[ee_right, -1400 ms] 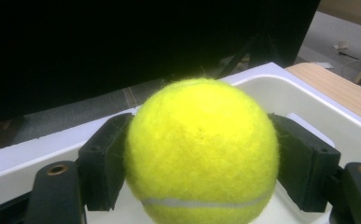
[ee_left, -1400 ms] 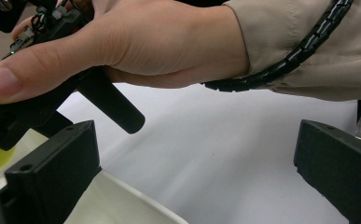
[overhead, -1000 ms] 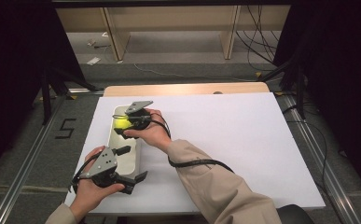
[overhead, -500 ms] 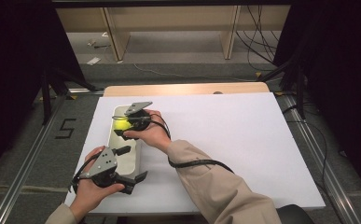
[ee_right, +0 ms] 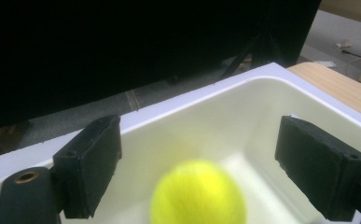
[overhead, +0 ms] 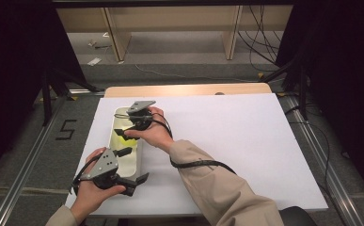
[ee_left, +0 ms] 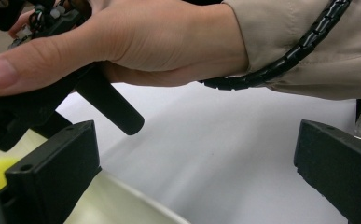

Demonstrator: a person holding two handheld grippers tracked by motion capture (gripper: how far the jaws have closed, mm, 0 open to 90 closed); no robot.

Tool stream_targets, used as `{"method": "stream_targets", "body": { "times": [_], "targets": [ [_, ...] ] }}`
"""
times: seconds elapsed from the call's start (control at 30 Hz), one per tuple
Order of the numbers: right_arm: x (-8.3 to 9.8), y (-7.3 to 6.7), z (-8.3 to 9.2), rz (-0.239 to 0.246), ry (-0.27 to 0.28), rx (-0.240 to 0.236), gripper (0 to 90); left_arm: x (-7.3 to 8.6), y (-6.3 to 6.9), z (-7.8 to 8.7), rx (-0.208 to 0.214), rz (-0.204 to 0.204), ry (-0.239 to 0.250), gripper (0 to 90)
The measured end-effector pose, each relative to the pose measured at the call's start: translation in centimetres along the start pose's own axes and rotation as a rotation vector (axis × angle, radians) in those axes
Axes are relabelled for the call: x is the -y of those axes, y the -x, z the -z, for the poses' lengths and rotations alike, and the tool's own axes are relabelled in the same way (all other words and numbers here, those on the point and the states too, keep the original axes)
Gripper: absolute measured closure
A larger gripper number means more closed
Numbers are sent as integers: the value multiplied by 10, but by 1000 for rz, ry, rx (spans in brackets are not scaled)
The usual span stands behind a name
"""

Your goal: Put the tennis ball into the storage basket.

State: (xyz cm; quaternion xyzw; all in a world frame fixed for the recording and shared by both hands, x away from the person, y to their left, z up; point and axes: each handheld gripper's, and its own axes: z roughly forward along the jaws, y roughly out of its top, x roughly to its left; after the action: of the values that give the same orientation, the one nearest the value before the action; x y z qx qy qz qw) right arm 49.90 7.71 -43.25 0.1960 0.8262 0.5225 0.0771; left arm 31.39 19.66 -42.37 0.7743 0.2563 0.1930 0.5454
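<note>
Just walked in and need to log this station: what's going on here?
A person at a white table works a handheld gripper in each hand. The right gripper reaches over a cream tray at the table's left; its fingers stand open with a yellow ball between them, untouched and a bit blurred, above the tray's floor. The left gripper, also open, straddles the tray's near right rim without clamping it.

High view overlooks; tool views close, perhaps sharing the tray (overhead: 137,165).
</note>
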Motion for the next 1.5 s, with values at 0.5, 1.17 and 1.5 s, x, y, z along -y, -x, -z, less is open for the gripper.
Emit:
{"method": "stream_targets", "body": {
  "times": [0.5, 1.17, 1.5],
  "targets": [
    [-3, 3, 9, 3, 12, -1, 151, 0, 0, 0, 1, 0, -1, 0],
    [-2, 9, 29, 6, 25, 15, 155, 0, 0, 0, 2, 6, -2, 0],
    [3, 16, 48, -3, 36, 36, 157, 0, 0, 0, -2, 2, -2, 0]
  ]
}}
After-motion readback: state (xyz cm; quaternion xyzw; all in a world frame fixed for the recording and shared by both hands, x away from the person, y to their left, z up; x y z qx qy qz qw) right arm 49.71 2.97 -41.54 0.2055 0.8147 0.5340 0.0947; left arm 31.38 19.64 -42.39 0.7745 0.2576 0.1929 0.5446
